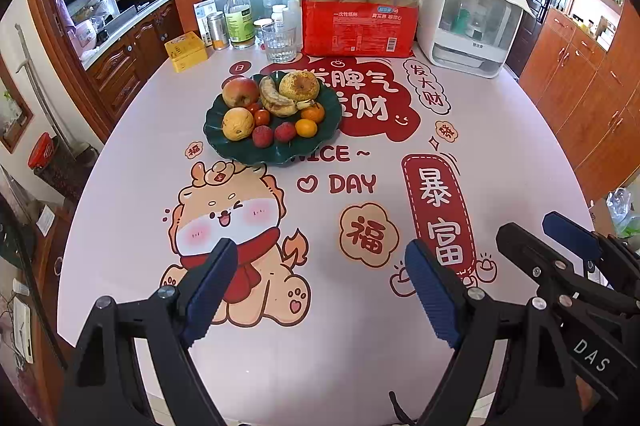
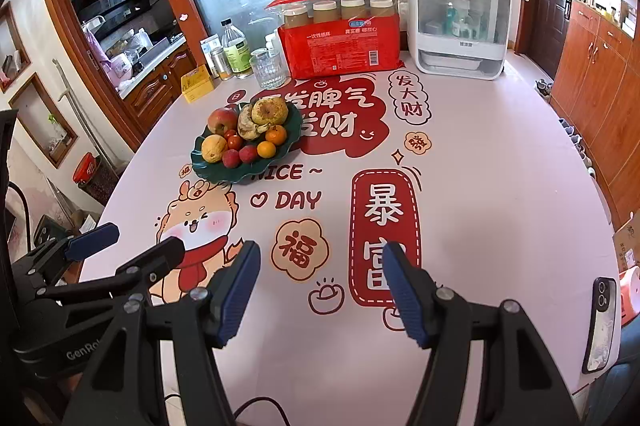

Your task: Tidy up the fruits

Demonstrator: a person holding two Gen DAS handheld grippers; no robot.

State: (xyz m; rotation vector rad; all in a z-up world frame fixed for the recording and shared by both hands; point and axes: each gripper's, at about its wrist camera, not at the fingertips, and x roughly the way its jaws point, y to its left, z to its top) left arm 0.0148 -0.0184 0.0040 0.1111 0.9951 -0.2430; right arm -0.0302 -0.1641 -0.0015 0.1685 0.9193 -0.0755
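All the fruits (image 1: 269, 106) lie gathered on the green plate (image 1: 312, 142), well beyond the spread, empty left gripper (image 1: 320, 286) and right gripper (image 2: 320, 290), fitting either finished sorting or fruit awaiting rearrangement.

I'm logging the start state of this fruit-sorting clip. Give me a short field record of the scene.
surface: table with cartoon-print cover
fruit holder: dark green plate, far left of centre
fruit on plate: apple, banana, two oranges, two red lychees, small tomatoes, others
behind plate: glass, red package, white appliance
left claw: open, empty, above near table edge
right claw: open, empty, beside the left
phone: near right edge
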